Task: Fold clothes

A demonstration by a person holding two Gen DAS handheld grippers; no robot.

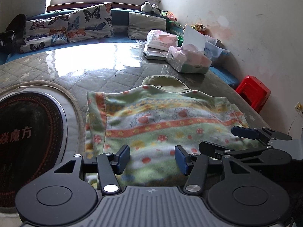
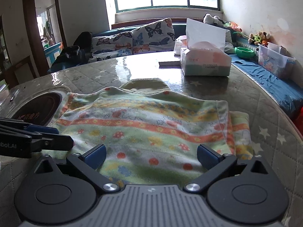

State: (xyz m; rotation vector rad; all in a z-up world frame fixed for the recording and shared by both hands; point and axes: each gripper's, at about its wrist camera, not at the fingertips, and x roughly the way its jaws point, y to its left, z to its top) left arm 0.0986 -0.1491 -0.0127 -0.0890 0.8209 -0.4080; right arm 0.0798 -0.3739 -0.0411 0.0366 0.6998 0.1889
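A fleece garment [image 1: 161, 121] with green, orange and yellow bands and small mushroom prints lies flat on the quilted table cover, its olive collar [image 1: 164, 81] at the far end. Both sides look folded inward; a folded part [image 2: 240, 124] shows at its right edge. My left gripper [image 1: 152, 158] is open low over the near hem, left of centre, holding nothing. Over the same hem of the garment [image 2: 147, 124], my right gripper [image 2: 151, 151] is also open and empty. Each gripper shows in the other's view: the right gripper [image 1: 217, 138] and the left gripper [image 2: 60, 135].
A round black cooktop [image 1: 28, 138] is set into the table left of the garment. Tissue packs [image 2: 204, 62] and a flat grey item stand at the far right. Beyond the table are a bench with butterfly cushions [image 1: 89, 22], a plastic box [image 2: 274, 58] and a red stool [image 1: 253, 92].
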